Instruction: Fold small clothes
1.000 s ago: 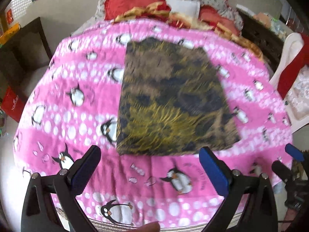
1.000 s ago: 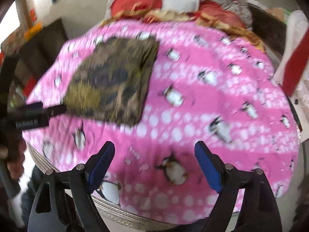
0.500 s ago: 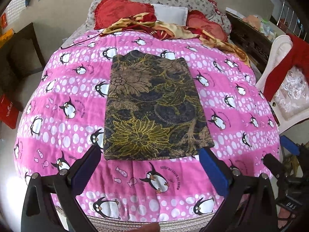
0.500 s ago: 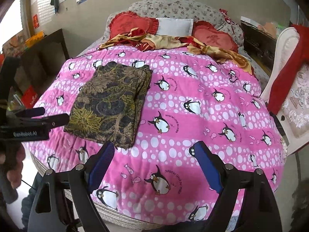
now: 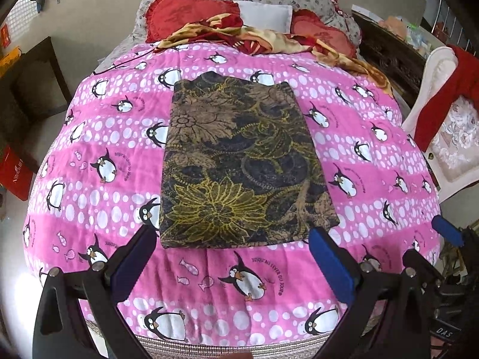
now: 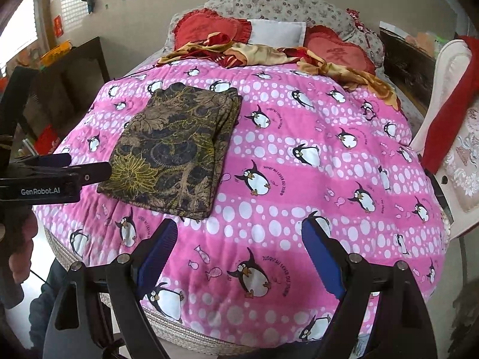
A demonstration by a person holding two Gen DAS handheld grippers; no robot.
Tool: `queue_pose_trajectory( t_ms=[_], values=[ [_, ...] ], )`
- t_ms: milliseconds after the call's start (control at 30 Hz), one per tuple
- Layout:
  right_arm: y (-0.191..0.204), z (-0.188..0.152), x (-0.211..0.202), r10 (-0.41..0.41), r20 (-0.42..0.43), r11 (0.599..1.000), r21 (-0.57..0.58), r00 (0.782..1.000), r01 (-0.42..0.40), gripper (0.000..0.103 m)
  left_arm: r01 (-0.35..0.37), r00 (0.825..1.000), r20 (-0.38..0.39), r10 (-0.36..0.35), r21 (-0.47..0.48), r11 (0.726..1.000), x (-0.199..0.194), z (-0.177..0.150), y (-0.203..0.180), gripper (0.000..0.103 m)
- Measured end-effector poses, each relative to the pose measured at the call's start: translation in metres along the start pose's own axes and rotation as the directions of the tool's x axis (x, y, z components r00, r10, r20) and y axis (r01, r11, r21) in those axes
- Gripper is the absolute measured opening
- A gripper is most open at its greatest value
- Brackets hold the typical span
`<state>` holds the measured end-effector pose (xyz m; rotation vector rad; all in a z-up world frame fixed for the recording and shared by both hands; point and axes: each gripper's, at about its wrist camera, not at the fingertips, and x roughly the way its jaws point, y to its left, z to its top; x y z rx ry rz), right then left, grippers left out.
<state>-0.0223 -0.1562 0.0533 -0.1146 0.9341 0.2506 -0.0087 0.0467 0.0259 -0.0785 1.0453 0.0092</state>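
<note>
On the pink penguin quilt (image 5: 89,125), the folded patterned cloth (image 5: 239,164) is lying lengthwise just ahead of your spread, empty left gripper (image 5: 236,264), while your spread right gripper (image 6: 239,257) is hovering farther off.

I see the dark floral-print garment (image 5: 239,161) folded into a flat rectangle with stacked layers along one side, lying square on the pink penguin blanket (image 5: 374,179), toward the bed's near edge.
</note>
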Motion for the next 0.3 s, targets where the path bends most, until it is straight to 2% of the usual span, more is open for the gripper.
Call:
queue_pose_trajectory(
  t_ms=[300],
  values=[
    [0.0054, 0.0003, 0.0013, 0.008, 0.0, 1.0, -0.007, 1.0, -0.008, 0.07, 0.016, 1.0, 0.006, -0.016, -0.005, 1.0, -0.0014, -0.0009, 0.001, 0.103]
  ],
)
